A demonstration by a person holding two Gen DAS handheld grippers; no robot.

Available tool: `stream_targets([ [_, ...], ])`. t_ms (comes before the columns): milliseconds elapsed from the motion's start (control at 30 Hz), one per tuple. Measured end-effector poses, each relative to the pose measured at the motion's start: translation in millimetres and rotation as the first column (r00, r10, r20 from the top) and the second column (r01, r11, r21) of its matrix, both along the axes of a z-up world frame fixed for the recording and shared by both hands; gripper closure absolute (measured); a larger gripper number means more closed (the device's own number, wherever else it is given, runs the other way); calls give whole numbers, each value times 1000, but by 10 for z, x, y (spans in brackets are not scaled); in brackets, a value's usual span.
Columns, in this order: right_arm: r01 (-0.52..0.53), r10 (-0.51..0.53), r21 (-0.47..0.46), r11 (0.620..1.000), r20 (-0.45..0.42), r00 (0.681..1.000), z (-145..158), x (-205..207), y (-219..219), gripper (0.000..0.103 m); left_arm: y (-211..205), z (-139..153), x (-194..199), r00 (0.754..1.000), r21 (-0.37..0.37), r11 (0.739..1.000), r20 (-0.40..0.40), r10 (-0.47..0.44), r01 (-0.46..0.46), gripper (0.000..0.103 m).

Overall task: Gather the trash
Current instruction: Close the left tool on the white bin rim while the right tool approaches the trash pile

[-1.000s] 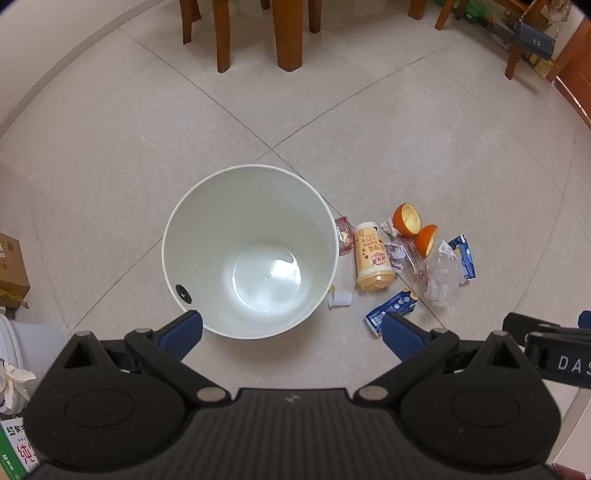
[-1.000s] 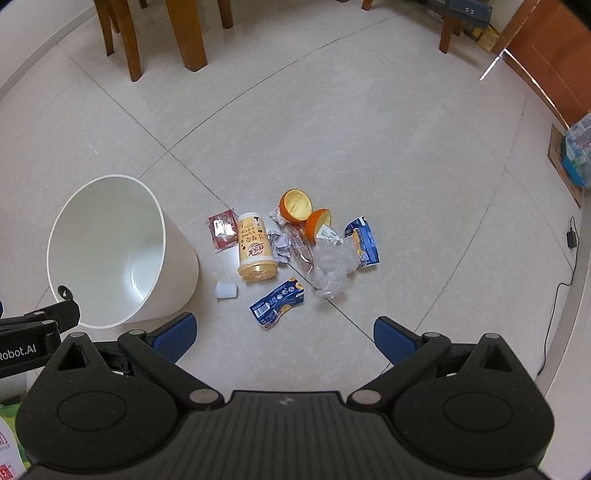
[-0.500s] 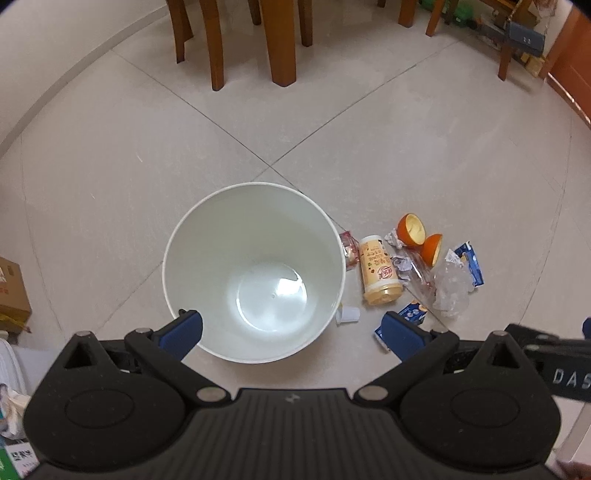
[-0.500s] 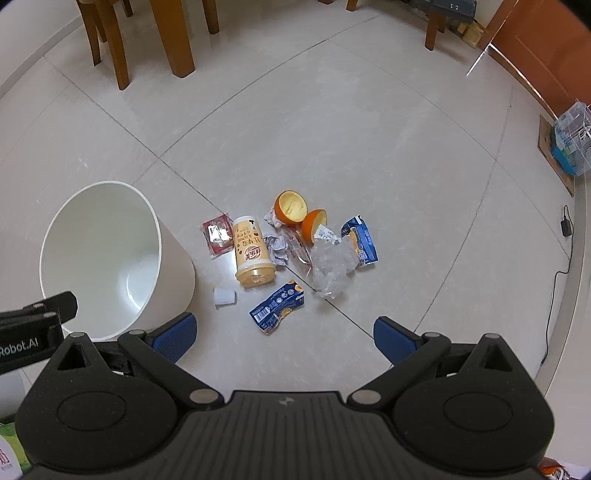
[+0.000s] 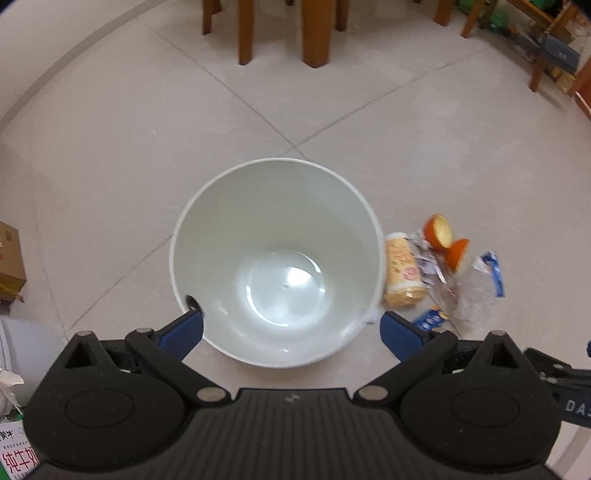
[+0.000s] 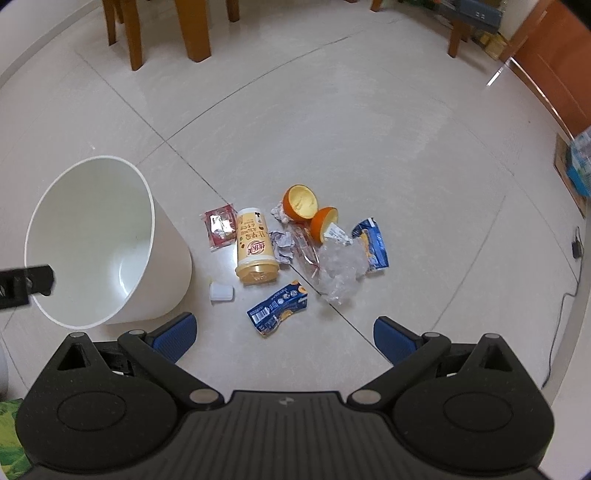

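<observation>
A white bin (image 5: 207, 206) (image 6: 170, 258) stands on the tiled floor with nothing inside. To its right lies a heap of litter: a beige cup (image 6: 255, 247) (image 5: 402, 273) on its side, two orange peel halves (image 6: 301, 201), a red wrapper (image 6: 220, 226), crumpled paper (image 6: 282, 245), clear plastic (image 6: 340, 269), a blue packet (image 6: 373, 242), a blue carton (image 6: 277, 306) and a small white piece (image 6: 221, 292). My left gripper (image 5: 291, 328) hangs open above the bin's near rim. My right gripper (image 6: 282, 334) is open above the floor, just in front of the blue carton. Both hold nothing.
Wooden chair and table legs (image 6: 192, 33) stand at the far side. A cardboard box (image 5: 9, 258) lies at the left, a wooden door (image 6: 546, 62) and a cable (image 6: 565, 295) at the right. Open tiles stretch between the litter and the furniture.
Both cameras have drawn back and tilted up a little, so the bin and the litter sit lower in view. Both grippers stay open; nothing on the floor has moved.
</observation>
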State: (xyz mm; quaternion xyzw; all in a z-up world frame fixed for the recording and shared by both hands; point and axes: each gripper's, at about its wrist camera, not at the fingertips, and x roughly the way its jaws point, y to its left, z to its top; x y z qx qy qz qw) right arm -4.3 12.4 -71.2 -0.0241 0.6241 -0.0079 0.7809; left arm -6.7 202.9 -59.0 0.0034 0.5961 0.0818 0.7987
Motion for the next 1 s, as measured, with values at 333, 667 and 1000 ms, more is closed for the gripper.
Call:
stream_targets([
  [333,-126,126,34,991,9,992,-631,81,185,0,549,-424,122,992,2,993,-36,118,-118,8],
  [667,-152,151,72,986,21,988,-1046,27,296,0,1191,-832,158,965,2,967,-64,256,-256,31],
  [1000,-243,236,93,966,72,969,-1355,114,340,0,1399,-1283,147,943,-52,946,-120,312,-320,62],
])
